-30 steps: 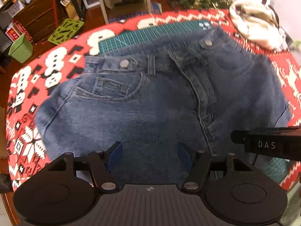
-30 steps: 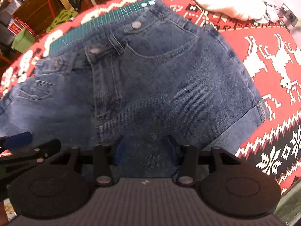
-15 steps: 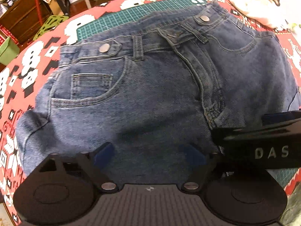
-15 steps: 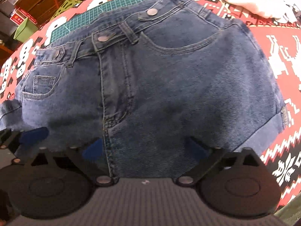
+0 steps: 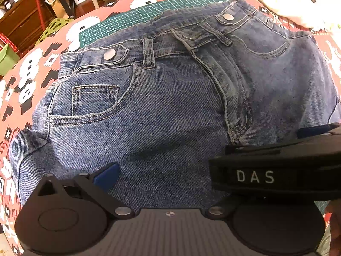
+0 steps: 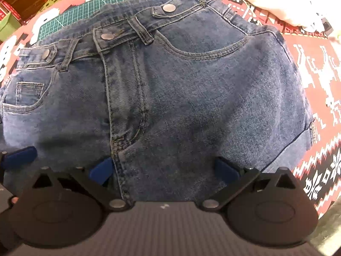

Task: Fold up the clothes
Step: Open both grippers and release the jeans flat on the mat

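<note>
The denim shorts (image 6: 181,89) lie flat, front up, on the red patterned counter (image 6: 319,68), with the left tool (image 5: 164,175) and right tool (image 6: 164,168) both spread wide over the near hem.

Shorts (image 5: 170,111) lie on the mat (image 5: 132,17), tablecloth (image 5: 32,68) beneath.

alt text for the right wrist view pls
Blue denim shorts lie front-up and flat on a red patterned tablecloth, filling the view. The open right gripper is low over their near hem, a green cutting mat behind the waistband.
</note>
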